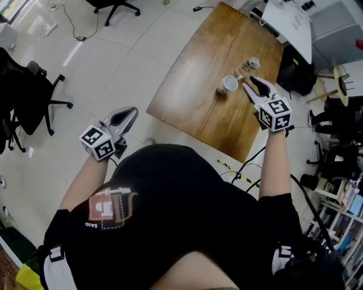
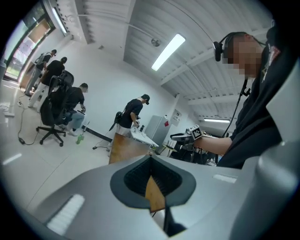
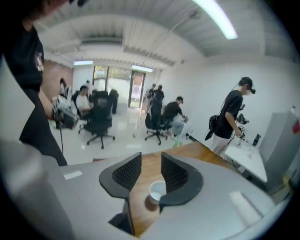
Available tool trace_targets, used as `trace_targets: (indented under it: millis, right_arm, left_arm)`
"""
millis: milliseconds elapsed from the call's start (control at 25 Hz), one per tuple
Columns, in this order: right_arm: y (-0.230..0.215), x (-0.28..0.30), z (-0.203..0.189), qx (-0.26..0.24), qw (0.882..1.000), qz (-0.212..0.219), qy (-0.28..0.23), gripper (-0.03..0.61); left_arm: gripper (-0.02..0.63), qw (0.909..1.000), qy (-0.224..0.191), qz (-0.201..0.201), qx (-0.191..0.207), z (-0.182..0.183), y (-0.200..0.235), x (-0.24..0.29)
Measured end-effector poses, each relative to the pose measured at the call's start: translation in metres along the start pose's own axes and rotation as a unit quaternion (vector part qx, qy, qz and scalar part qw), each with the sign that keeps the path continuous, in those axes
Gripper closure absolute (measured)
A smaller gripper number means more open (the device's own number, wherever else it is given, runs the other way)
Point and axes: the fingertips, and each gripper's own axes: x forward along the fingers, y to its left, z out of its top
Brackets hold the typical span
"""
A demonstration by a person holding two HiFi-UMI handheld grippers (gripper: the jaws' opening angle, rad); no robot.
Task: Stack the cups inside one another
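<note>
A white cup (image 1: 228, 85) stands on the wooden table (image 1: 193, 73), with a brownish part at its foot. Behind it sits a second, greyish cup (image 1: 252, 63); I cannot make out its details. My right gripper (image 1: 253, 82) hovers over the table just right of the white cup. Its jaws stand open and hold nothing. In the right gripper view the white cup (image 3: 157, 191) shows far below the right gripper (image 3: 151, 155). My left gripper (image 1: 131, 112) is off the table, over the floor at the left. The left gripper (image 2: 150, 158) is shut and empty.
A black office chair (image 1: 28, 96) stands at the left and another (image 1: 113, 5) at the top. A white desk (image 1: 289, 20) adjoins the table's far end. Cables (image 1: 249, 173) trail on the floor near the table's front corner. Several people work in the room beyond.
</note>
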Motion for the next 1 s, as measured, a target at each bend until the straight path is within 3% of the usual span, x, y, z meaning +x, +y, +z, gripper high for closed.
trace_targets:
  millis: [80, 200, 400, 520, 680, 840, 1000]
  right_arm:
    - [0.017, -0.054, 0.017, 0.083, 0.991, 0.021, -0.101, 0.484]
    - [0.045, -0.114, -0.011, 0.191, 0.964, 0.029, -0.183, 0.547]
    - [0.089, -0.146, -0.117, 0.351, 0.913, -0.004, -0.210, 0.565]
    - [0.110, -0.154, -0.167, 0.404, 0.894, -0.013, -0.194, 0.565]
    - [0.118, -0.166, -0.192, 0.419, 0.889, -0.015, -0.186, 0.566]
    - [0.088, -0.179, -0.181, 0.407, 0.888, -0.033, -0.211, 0.566]
    - [0.067, -0.178, -0.163, 0.373, 0.900, -0.040, -0.221, 0.566]
  left_arm:
    - [0.612, 0.9994, -0.006, -0.031, 0.015, 0.010, -0.015, 0.026]
    - [0.612, 0.9952, -0.007, -0.091, 0.037, 0.028, -0.047, 0.075]
    - [0.612, 0.9851, 0.005, -0.165, 0.050, 0.031, -0.096, 0.135]
    - [0.612, 0.9805, 0.028, -0.186, 0.056, 0.020, -0.123, 0.161]
    - [0.612, 0.9754, 0.051, -0.205, 0.063, 0.000, -0.148, 0.174]
    - [0.612, 0.9733, 0.062, -0.210, 0.069, -0.010, -0.160, 0.176]
    - [0.612, 0.9760, 0.060, -0.199, 0.066, -0.013, -0.155, 0.170]
